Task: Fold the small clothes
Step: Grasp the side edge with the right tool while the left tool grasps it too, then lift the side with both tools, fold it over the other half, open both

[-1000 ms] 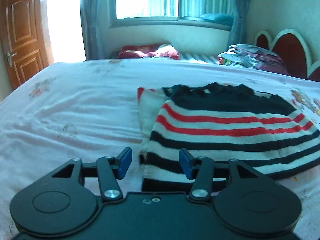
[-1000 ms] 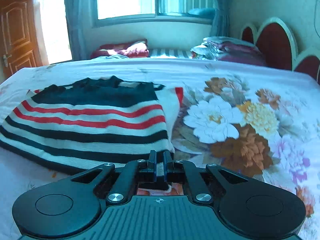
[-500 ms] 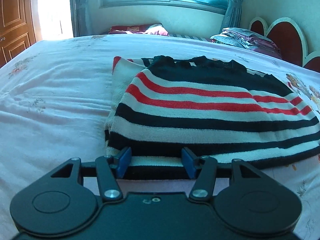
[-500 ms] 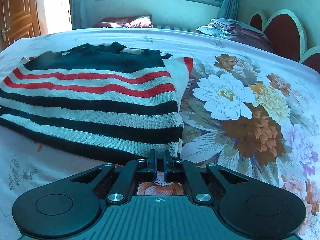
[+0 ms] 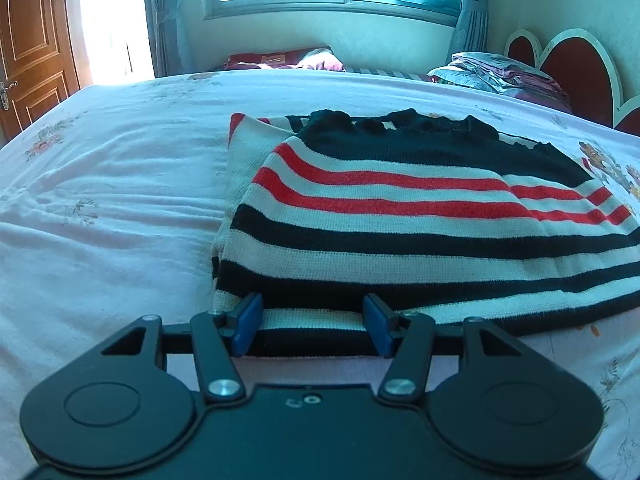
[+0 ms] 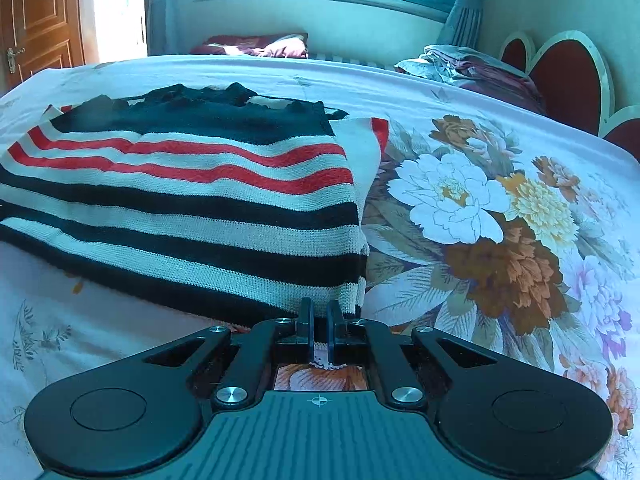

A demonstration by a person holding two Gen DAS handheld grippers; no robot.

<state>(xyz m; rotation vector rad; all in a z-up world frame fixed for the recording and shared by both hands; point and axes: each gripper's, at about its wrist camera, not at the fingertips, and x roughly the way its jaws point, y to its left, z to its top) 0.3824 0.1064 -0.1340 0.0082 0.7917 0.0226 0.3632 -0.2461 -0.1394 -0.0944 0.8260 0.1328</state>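
A knit sweater [image 5: 400,216] with black, white and red stripes lies folded flat on the bed, black collar at the far side. My left gripper [image 5: 313,322] is at its near left corner. The blue pads [image 5: 247,322] stand apart with the striped hem lying between them, not squeezed. In the right wrist view the same sweater [image 6: 192,200] fills the left half. My right gripper [image 6: 319,334] is at its near right corner, jaws almost together, with a strip of white knit edge pinched between them.
The bed sheet [image 5: 100,200] is pale pink on the left and bears large printed flowers [image 6: 480,216] on the right. A stack of folded bedding [image 5: 496,74] and a red headboard [image 5: 576,68] stand at the far right. A wooden door [image 5: 28,40] is at the far left.
Both grippers have sunk toward the bed and tipped down, so the sweater now looks larger and closer. The left jaws stand slightly wider over the hem. The right jaws stay shut.
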